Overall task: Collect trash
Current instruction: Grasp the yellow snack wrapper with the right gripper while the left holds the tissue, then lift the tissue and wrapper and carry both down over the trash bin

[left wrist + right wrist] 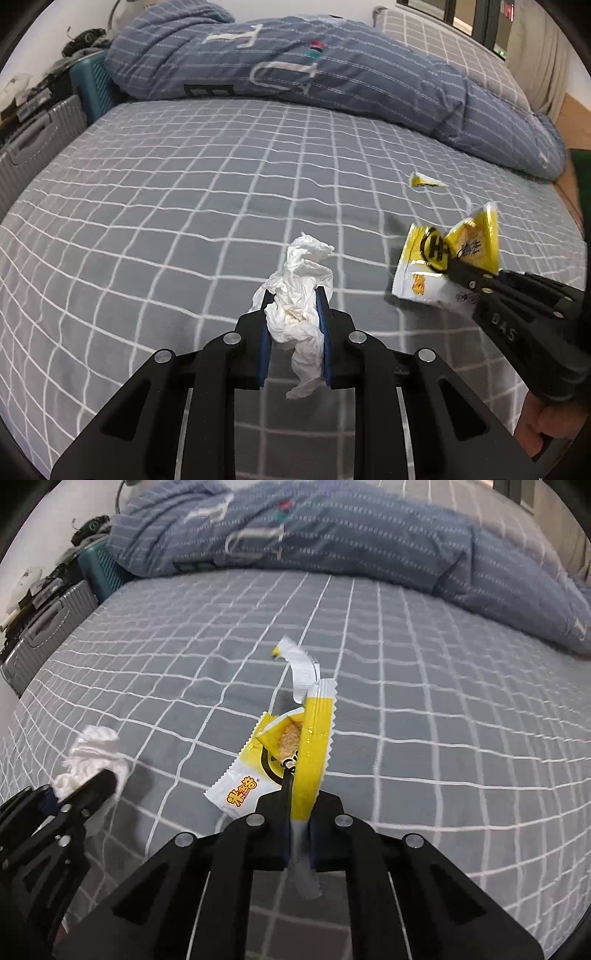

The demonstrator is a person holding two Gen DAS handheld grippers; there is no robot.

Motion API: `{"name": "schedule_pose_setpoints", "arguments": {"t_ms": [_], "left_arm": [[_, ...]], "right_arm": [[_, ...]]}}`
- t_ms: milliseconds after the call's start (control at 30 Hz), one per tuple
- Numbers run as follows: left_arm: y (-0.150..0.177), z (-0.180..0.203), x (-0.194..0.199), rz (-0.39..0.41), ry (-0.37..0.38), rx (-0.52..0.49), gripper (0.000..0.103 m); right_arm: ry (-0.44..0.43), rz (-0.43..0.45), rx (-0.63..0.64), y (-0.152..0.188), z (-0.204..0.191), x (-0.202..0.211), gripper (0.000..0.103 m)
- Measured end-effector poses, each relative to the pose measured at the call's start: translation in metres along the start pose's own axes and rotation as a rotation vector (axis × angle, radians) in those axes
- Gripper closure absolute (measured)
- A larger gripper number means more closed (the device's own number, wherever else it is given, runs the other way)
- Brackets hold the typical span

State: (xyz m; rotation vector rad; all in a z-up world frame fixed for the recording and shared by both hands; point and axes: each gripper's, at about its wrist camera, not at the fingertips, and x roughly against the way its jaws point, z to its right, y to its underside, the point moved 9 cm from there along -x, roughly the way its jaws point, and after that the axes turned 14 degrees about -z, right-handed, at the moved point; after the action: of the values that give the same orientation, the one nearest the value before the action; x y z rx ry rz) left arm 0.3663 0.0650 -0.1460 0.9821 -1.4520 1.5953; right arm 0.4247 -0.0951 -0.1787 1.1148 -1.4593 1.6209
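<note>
My left gripper [295,295] is shut on a crumpled white tissue [301,291], held just above the grey checked bed sheet [166,206]. To its right my right gripper [456,264] is shut on a yellow and white snack wrapper [439,258]. In the right wrist view the snack wrapper [291,749] stands up between the shut jaws of the right gripper [300,794]. The tissue [92,753] and the left gripper [99,779] show at the lower left of that view. A small torn yellow wrapper scrap [424,181] lies on the sheet further back.
A rumpled blue striped duvet [314,70] runs across the back of the bed. Grey and teal suitcases [40,140] stand beside the bed at the left. A hand [543,428] holds the right gripper at the lower right.
</note>
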Motion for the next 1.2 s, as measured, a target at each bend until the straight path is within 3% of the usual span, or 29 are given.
{"name": "schedule_pose_setpoints", "arguments": {"t_ms": [233, 400, 833, 1200], "left_arm": [[0.012, 0.025, 0.017, 0.003, 0.002, -0.039, 0.084], [0.022, 0.04, 0.027, 0.009, -0.029, -0.091, 0.084], [0.043, 0.05, 0.063, 0.038, -0.025, -0.1, 0.084], [0.071, 0.069, 0.092, 0.079, -0.014, -0.121, 0.084]], "right_arm": [[0.015, 0.079, -0.01, 0.026, 0.008, 0.035, 0.097], [0.008, 0.099, -0.008, 0.045, 0.012, 0.058, 0.097], [0.023, 0.162, -0.015, 0.089, 0.026, 0.116, 0.097], [0.029, 0.175, -0.025, 0.124, 0.026, 0.139, 0.097]]}}
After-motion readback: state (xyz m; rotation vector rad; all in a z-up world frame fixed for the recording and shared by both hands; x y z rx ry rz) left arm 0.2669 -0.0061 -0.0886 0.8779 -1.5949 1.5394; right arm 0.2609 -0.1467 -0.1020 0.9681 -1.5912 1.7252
